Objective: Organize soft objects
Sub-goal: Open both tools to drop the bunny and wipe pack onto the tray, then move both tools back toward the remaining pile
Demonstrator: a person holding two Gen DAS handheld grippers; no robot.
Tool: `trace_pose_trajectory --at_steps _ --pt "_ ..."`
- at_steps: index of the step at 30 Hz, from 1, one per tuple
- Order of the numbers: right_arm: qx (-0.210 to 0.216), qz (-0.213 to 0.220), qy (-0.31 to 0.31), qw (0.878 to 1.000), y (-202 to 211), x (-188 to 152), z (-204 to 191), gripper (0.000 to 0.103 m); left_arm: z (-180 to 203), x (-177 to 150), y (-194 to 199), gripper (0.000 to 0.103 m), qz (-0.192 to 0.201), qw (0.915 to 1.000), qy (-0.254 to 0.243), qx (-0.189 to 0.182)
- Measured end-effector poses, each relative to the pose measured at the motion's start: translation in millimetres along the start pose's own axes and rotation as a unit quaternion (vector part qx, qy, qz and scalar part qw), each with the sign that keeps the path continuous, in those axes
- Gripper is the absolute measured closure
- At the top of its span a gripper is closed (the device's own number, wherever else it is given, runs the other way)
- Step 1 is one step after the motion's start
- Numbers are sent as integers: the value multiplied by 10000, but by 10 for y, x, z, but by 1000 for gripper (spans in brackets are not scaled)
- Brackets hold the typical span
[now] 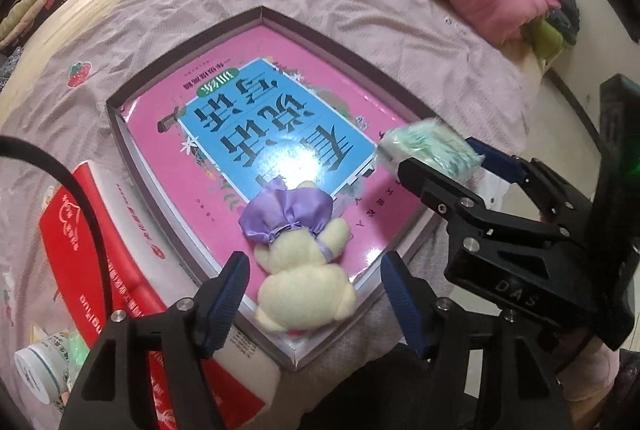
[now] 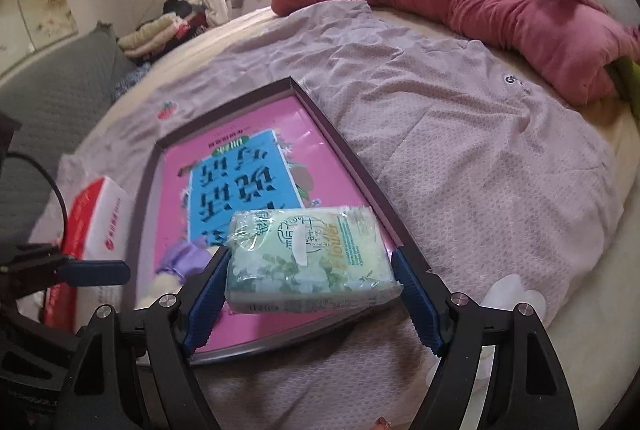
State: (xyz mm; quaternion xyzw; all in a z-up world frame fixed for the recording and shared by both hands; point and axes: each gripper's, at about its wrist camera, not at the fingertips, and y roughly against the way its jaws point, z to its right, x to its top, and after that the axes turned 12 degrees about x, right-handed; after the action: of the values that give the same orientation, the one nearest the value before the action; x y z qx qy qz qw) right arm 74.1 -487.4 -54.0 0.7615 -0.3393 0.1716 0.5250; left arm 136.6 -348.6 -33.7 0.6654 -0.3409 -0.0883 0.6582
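The left gripper (image 1: 314, 296) hangs with fingers wide over a plush toy (image 1: 298, 258) lying in the shallow box (image 1: 192, 43). The right gripper (image 2: 308, 294) clamps a tissue pack (image 2: 310, 260); lower it beside the toy, then release

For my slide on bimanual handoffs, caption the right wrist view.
Right gripper carries a tissue pack above the shallow box on the bed.
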Motion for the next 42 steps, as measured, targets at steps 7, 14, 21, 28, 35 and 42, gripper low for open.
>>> trace_pose_trajectory --at_steps 7,14,21,28,35,42 --pt "-167 -93 194 9996 -44 -6 -47 23 -66 -27 267 35 395 9991 41 -138" --pt "-217 184 214 9994 95 43 -32 23 -251 -14 469 34 663 9965 420 -305" --pt "-34 789 452 9958 463 178 -322 23 -516 -203 772 34 939 9901 947 -446" --pt "249 1346 681 9882 828 254 -782 23 -770 -568 1046 34 1157 9835 1324 -431" --pt "476 1386 1024 9839 951 243 -1255 23 -1208 -955 1334 34 1396 9757 1681 -137" --pt "718 1245 1462 9788 974 135 -1722 23 -1874 -1409 1510 34 1546 9582 2406 92"
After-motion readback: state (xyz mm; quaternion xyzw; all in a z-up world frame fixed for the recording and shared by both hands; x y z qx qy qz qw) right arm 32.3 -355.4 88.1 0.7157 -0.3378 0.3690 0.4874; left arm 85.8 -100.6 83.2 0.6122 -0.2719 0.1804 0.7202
